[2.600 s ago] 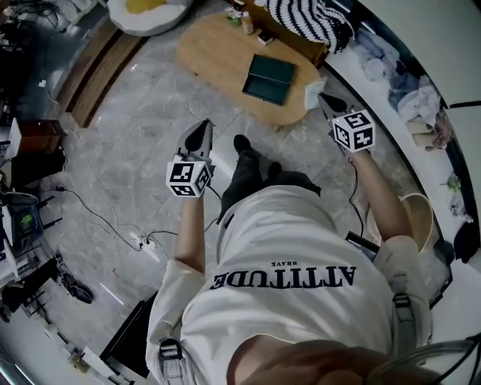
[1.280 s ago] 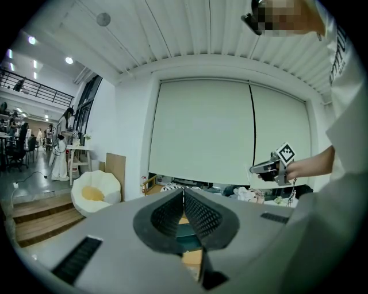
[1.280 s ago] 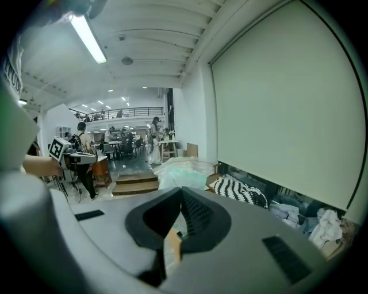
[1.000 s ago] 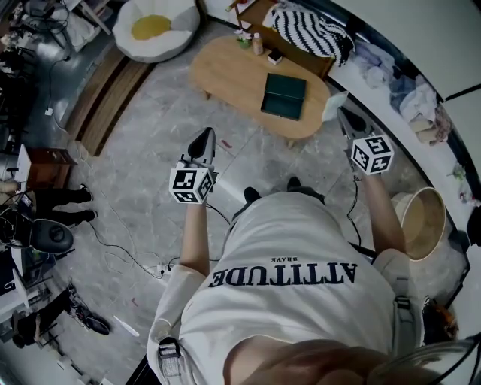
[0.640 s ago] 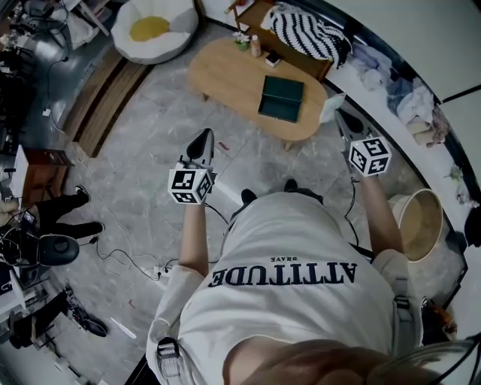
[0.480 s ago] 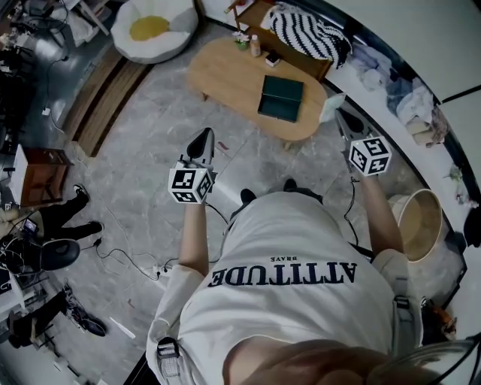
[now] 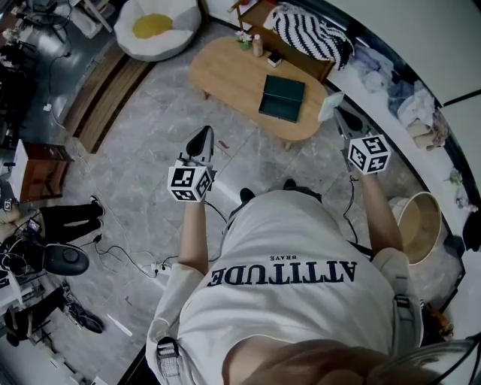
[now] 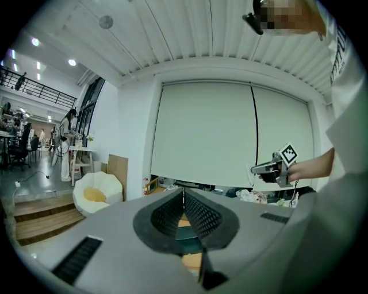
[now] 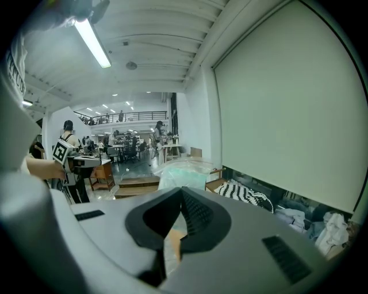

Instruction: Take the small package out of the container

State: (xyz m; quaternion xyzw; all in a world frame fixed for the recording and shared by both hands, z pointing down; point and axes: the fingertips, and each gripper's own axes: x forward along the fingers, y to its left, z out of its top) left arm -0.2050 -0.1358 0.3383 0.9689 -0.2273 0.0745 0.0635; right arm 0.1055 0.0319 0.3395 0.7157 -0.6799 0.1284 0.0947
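My right gripper (image 7: pixel 340 113) is shut on the small package (image 7: pixel 328 105), a pale see-through bag held in the air beside the right end of the wooden table (image 7: pixel 225 75). In the right gripper view the small package (image 9: pixel 183 172) stands up from between the closed jaws of the right gripper (image 9: pixel 183 198). A dark green flat container (image 7: pixel 282 98) lies on the table. My left gripper (image 7: pixel 202 136) is shut and empty, raised over the floor left of my body; the left gripper (image 8: pixel 184 194) shows its jaw tips meeting.
A wicker basket (image 7: pixel 417 225) stands on the floor at my right. Small bottles (image 7: pixel 255 45) sit at the table's far end, a striped cushion (image 7: pixel 312 30) behind it. A white beanbag (image 7: pixel 154 22) lies far left. Cables (image 7: pixel 143 259) trail on the floor; a person (image 7: pixel 68 222) stands at left.
The table and container sit a little farther from me than at first. Both grippers hold nearly the same pose over the last second. The person at left has shifted.
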